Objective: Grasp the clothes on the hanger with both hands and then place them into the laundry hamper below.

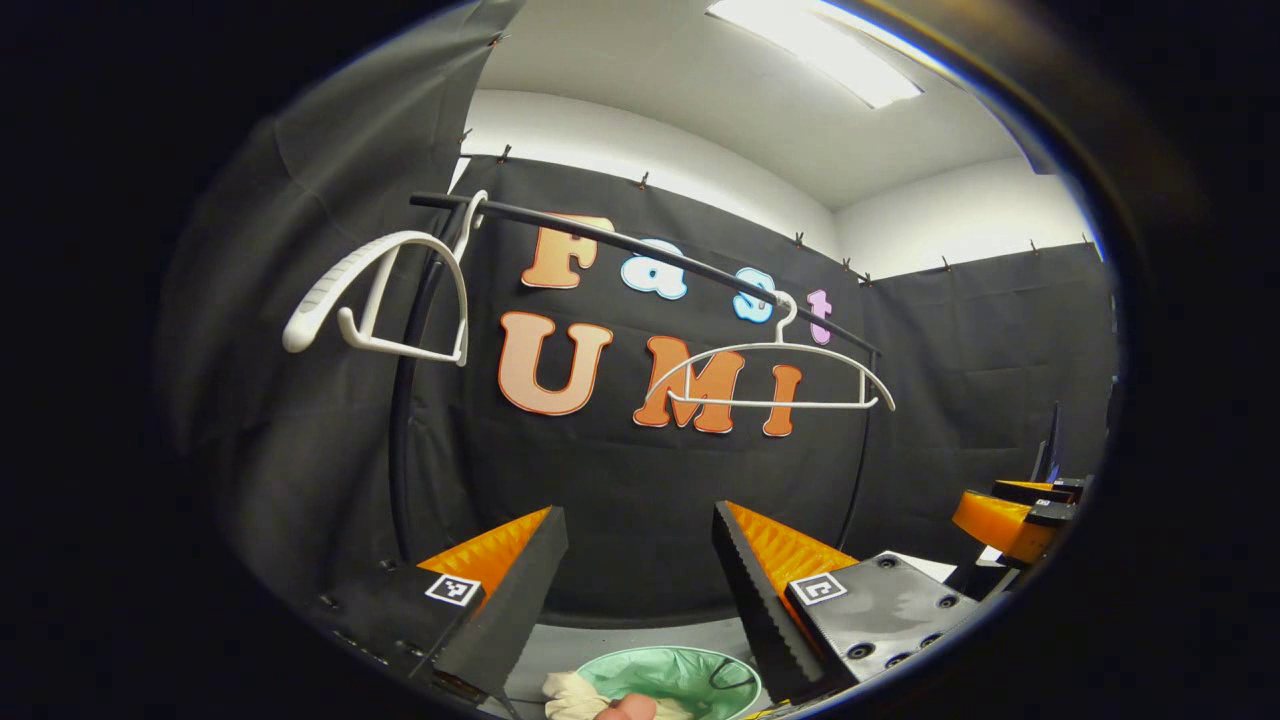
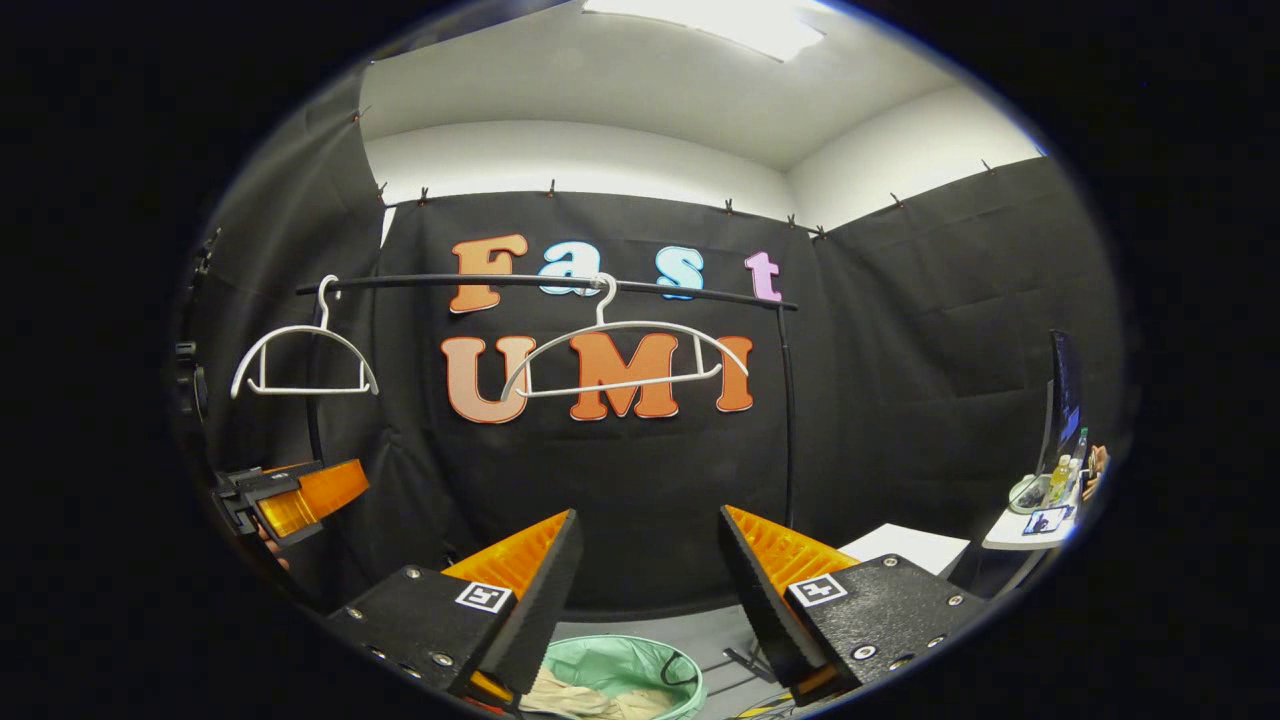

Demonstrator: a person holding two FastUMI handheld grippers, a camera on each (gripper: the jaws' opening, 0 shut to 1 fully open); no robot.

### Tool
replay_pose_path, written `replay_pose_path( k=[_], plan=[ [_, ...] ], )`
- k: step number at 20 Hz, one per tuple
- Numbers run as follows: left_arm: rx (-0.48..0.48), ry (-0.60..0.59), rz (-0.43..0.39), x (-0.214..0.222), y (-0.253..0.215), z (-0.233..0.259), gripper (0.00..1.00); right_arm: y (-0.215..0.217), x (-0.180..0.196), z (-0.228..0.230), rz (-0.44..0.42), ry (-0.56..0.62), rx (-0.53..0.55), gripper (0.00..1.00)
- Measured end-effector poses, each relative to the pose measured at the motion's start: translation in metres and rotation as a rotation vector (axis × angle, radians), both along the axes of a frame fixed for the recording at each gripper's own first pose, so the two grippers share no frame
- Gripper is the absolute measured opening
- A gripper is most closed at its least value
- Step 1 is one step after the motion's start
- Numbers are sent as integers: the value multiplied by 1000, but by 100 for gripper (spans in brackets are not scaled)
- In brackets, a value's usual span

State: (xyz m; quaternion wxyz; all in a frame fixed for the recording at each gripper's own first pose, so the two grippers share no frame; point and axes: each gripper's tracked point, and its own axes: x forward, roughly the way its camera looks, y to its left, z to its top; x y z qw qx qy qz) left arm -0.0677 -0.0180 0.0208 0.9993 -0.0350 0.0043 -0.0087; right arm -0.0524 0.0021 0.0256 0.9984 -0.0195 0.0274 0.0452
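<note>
Two white hangers hang bare on a black rail: in the left gripper view one hanger (image 1: 385, 295) is near and at the left, the other hanger (image 1: 775, 375) farther right. Both hangers (image 2: 305, 360) (image 2: 625, 355) show again in the right gripper view. The cream clothes (image 2: 585, 700) lie in the green-lined hamper (image 2: 625, 665) on the floor below, and the clothes (image 1: 575, 693) spill over the hamper's rim (image 1: 680, 675). My left gripper (image 1: 640, 575) is open above the hamper, holding nothing. My right gripper (image 2: 645, 575) is open too. Each gripper appears at the other view's edge (image 1: 1015, 515) (image 2: 295, 497).
The rail's black uprights (image 2: 787, 420) stand in front of the cloth wall. A small table (image 2: 1040, 515) with bottles and a screen is at the far right. A white sheet (image 2: 905, 545) lies on the grey floor near it.
</note>
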Motion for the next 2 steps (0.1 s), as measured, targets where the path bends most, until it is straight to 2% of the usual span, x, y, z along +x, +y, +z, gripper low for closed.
replay_pose_path(
  k=[2],
  plan=[
    [4, 2, 1, 0, 0, 0, 93, -1, -1, 0, -2, 1, 2, 85]
  ],
)
